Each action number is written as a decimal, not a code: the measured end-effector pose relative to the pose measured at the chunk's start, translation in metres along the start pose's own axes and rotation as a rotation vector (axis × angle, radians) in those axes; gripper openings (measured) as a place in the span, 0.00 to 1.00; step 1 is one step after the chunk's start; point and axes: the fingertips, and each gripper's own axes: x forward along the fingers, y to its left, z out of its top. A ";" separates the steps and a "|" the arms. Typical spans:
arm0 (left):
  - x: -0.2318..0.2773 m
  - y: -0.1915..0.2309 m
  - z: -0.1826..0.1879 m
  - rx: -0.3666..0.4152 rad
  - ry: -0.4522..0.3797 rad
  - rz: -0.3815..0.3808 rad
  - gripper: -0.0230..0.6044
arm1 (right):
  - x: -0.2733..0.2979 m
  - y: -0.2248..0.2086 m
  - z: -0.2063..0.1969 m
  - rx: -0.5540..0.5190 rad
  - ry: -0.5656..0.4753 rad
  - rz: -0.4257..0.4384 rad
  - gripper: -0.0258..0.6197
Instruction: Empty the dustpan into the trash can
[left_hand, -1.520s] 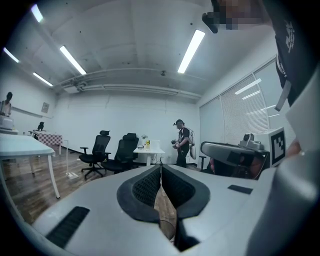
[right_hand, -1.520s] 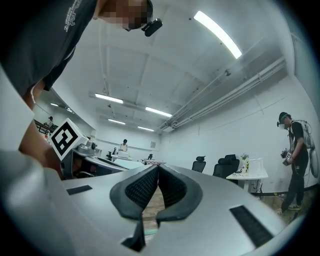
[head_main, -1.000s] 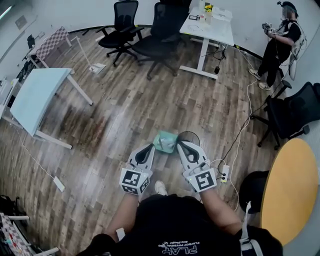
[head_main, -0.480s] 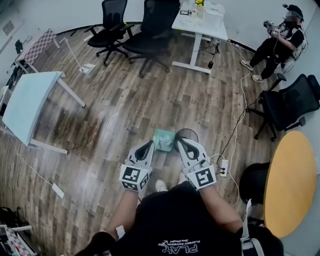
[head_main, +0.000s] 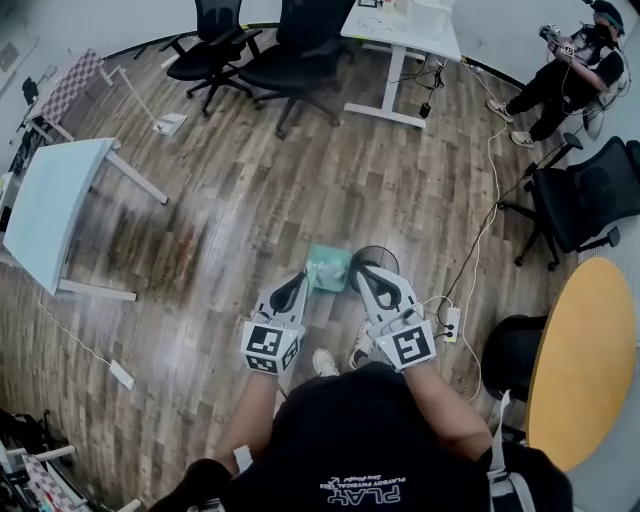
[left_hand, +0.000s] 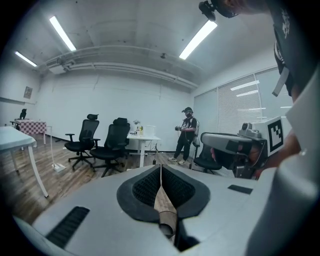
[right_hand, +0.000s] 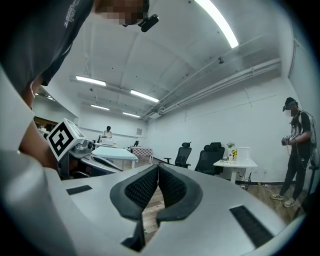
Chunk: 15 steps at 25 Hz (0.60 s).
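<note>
In the head view a green dustpan (head_main: 328, 268) hangs low over the wood floor, just left of a round black trash can (head_main: 378, 260). My left gripper (head_main: 304, 280) sits at the pan's left edge. In the left gripper view it (left_hand: 160, 172) is shut on a brown rod-like handle (left_hand: 164, 207) that runs between its pads. My right gripper (head_main: 358, 270) lies over the near rim of the can, partly hiding it. The right gripper view shows it (right_hand: 158, 167) with pads meeting at the tips and nothing between them.
A white power strip (head_main: 450, 322) with trailing cables lies right of the can. A round yellow table (head_main: 585, 360) and a black chair (head_main: 585, 205) stand to the right, a light blue table (head_main: 50, 210) to the left. Office chairs (head_main: 290, 60), a white desk (head_main: 405, 35) and a person (head_main: 570, 65) are at the far side.
Both grippers have sunk a little together with the dustpan, staying beside the can. The far chairs and desk have slid up in the head view, and my shoes now show.
</note>
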 end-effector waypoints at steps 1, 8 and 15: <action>0.006 0.002 -0.002 0.002 0.009 0.004 0.08 | 0.003 -0.004 -0.004 0.003 0.006 0.002 0.08; 0.047 0.005 -0.012 0.003 0.068 0.032 0.08 | 0.019 -0.044 -0.033 0.089 0.035 0.006 0.08; 0.078 0.008 -0.050 0.029 0.190 0.063 0.08 | 0.027 -0.072 -0.071 0.132 0.077 0.046 0.08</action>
